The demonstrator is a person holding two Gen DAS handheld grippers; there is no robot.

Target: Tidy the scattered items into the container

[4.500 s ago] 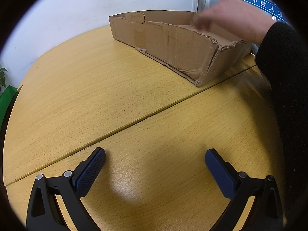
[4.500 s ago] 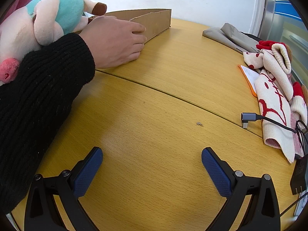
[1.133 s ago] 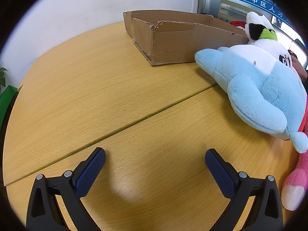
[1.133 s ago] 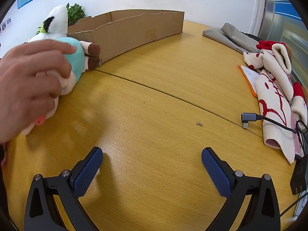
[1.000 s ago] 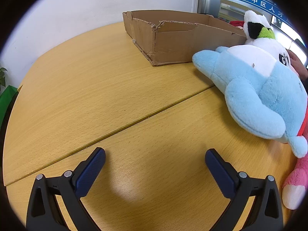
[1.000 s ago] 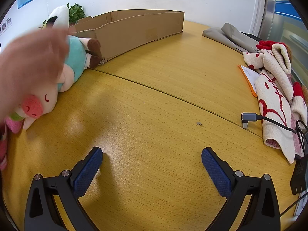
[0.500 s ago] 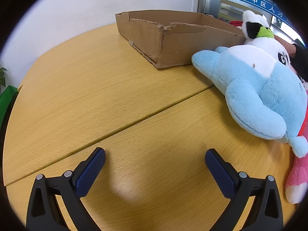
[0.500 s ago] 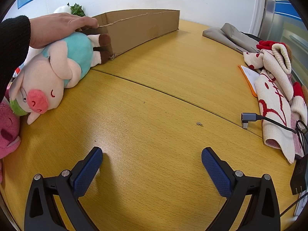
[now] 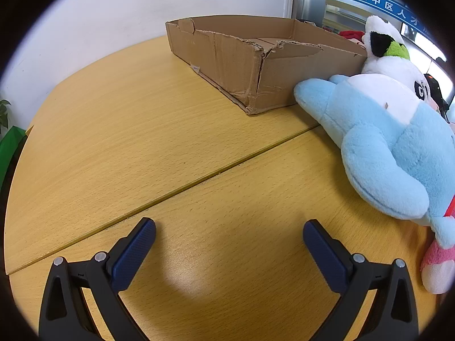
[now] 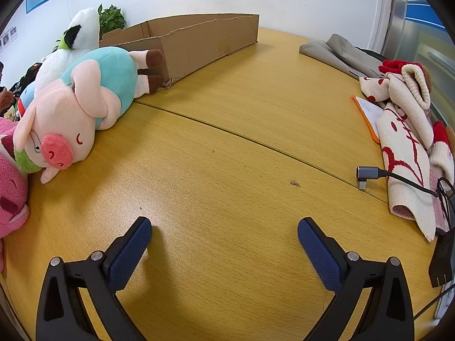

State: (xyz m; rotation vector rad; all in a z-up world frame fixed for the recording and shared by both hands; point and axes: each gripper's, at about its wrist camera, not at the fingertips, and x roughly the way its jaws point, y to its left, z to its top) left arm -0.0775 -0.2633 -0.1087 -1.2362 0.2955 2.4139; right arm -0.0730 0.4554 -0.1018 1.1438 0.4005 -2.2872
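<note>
- Ahead-left of my right tongs, the pink plush (image 10: 11,187) is cut by the frame edge.
- Ahead of my left tongs, the cardboard box (image 9: 273,65) floor is mostly hidden behind its walls.

The person's hand has withdrawn, leaving plush toys (image 10: 85,96) lying against the turned cardboard box (image 9: 256,65).

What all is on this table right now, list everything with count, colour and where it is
cardboard box: 1, brown, far side of the table, nothing visible inside
dolphin plush: 1, light blue and white, against the box
pig plush: 1, pink with teal top, feet at the box corner
white plush: 1, white with black ear, behind the pig
pink plush: 1, beside the pig's snout
knit cloth: 1, cream and red, right edge
cable plug: 1, grey, beside the cloth
left tongs: open, empty
right tongs: open, empty
</note>
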